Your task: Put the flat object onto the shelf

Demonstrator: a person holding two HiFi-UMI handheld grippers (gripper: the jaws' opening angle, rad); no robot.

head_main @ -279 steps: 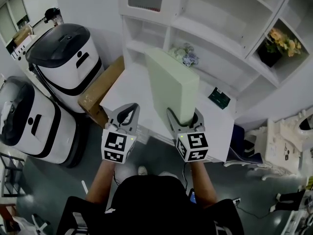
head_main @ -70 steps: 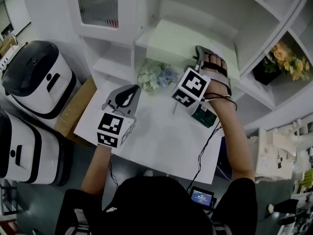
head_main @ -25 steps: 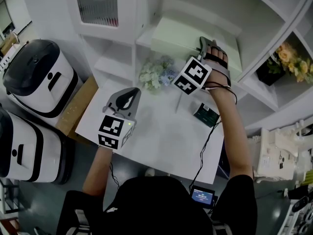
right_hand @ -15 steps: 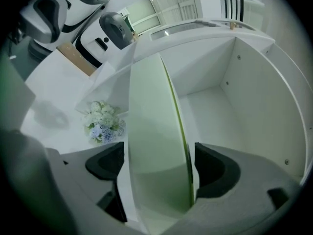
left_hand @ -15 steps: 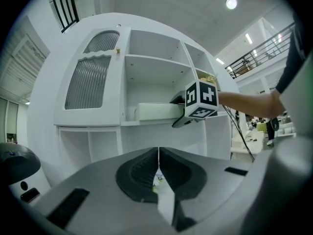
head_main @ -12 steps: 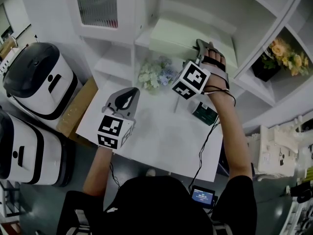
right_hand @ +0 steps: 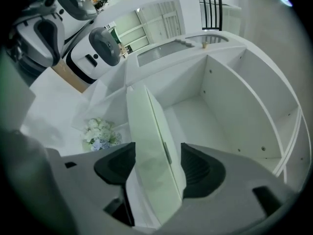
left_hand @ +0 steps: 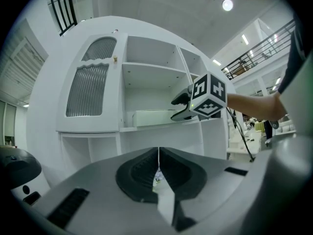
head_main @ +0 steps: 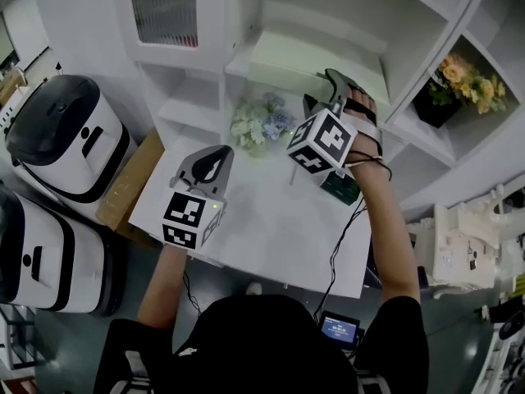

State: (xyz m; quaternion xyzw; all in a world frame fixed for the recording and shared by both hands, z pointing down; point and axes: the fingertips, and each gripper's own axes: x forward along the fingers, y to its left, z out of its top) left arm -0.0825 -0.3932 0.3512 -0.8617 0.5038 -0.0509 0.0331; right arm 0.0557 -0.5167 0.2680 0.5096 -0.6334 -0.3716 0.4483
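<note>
Upper centre: my right gripper, jaws closing, straddles the pale green flat box on the shelf; my left gripper stays out of it, jaws clenched empty.

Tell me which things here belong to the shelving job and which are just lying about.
Job: pale green flat object, lying on the white shelf; right tool, jaws closing, object between them.
Lying about: flower bunch; small dark item on the table; cardboard box; two white machines; left tool, shut, empty.
</note>
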